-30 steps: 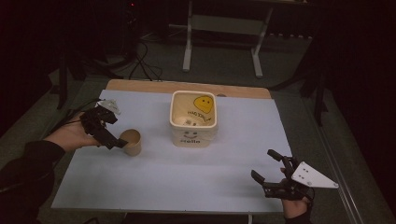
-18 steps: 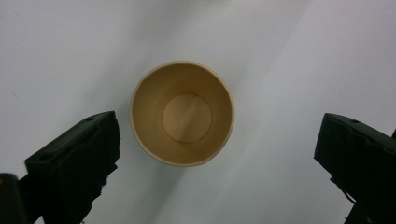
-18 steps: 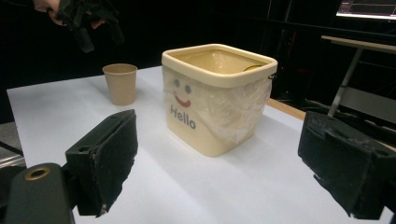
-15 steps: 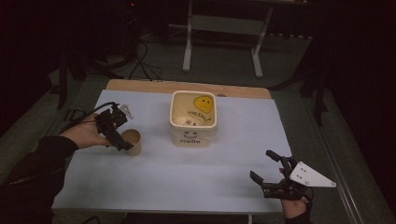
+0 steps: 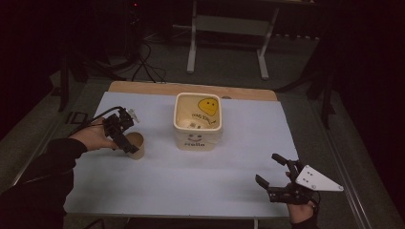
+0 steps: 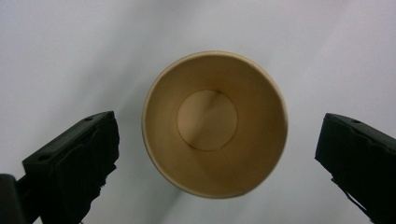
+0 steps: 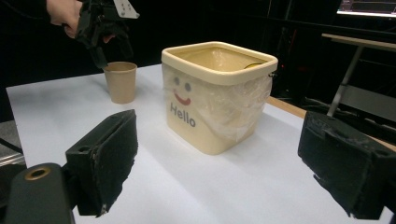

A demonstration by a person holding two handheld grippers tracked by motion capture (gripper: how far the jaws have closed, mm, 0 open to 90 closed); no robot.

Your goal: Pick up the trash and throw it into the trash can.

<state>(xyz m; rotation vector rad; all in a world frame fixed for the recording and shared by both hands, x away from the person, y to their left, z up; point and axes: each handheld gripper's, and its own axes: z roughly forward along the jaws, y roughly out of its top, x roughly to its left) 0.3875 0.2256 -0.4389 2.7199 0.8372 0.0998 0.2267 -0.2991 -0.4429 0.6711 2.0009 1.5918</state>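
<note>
An empty tan paper cup [image 5: 135, 145] stands upright on the pale table cover [image 5: 191, 181], left of a cream bin [image 5: 197, 125]. My left gripper [image 5: 128, 143] points down over the cup, held by a hand. In the left gripper view I look straight into the cup [image 6: 215, 123], with the open left gripper [image 6: 218, 140] spread wide to either side of it and not touching. My right gripper [image 5: 267, 169] hovers open near the table's front right corner. In the right gripper view the right gripper [image 7: 226, 163] faces the bin [image 7: 215, 98], empty.
The bin has a smiling face and "Hello" on its front and a clear plastic liner; a yellow smiley item [image 5: 208, 107] lies inside. A wooden strip [image 5: 191, 88] edges the table's back. Desk legs [image 5: 224, 43] and cables [image 5: 143, 62] lie on the floor beyond.
The left gripper has moved right and toward the cup, from left of it to just above its rim. The right gripper has stayed about where it was, open.
</note>
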